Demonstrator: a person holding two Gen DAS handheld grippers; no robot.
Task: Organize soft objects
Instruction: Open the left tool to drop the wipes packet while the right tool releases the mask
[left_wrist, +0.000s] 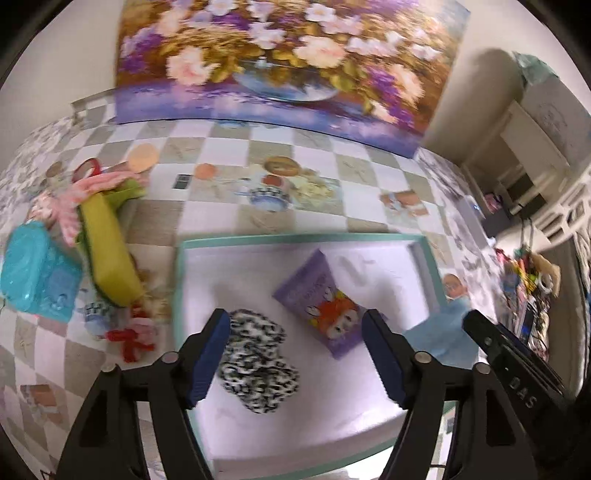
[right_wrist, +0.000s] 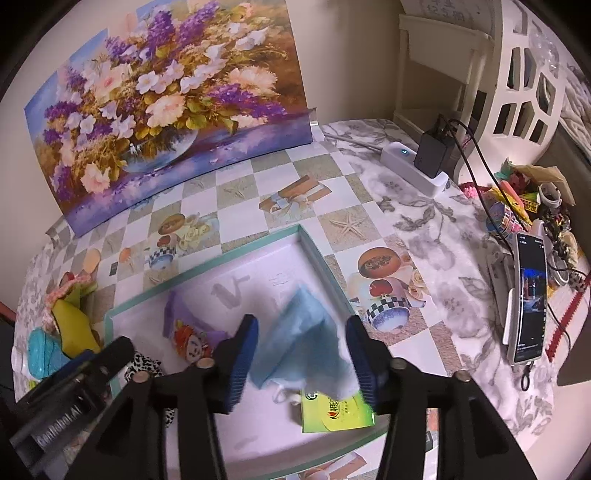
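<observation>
Both tongs hang over a shallow white tray (left_wrist: 424, 254) with a mint-green rim, pointing steeply down into it.

The left gripper (left_wrist: 295, 354) has its jaws wide apart and they press on nothing. A black-and-white spotted soft piece (left_wrist: 258, 362) lies on the tray floor between them, touching or just beside the left blue pad. Just ahead of the jaws lies a purple packet (left_wrist: 321, 299) with a cartoon face. Well to the left, outside the tray, stands a heap: a yellow sponge (left_wrist: 107, 254), a turquoise pouch (left_wrist: 37, 273), a pink knitted piece (left_wrist: 85, 192) and a red yarn bow (left_wrist: 129, 339).

The right gripper (right_wrist: 303, 362) also has its jaws apart. A light blue cloth (right_wrist: 303, 332) lies loose between the pads, blurred; I cannot tell if it touches them. Below it, near the right finger, a green packet (right_wrist: 332, 410) rests on the tray floor. The black body of the left gripper crosses the lower left of the right wrist view and hides part of the spotted piece.

Behind the tray a flower painting (right_wrist: 166, 99) leans on the wall. Far to the right of the tongs are a phone (right_wrist: 528, 299) on a stand, a white power strip (right_wrist: 410, 166) with a black charger, and a pile of small colourful items (right_wrist: 517, 203).
</observation>
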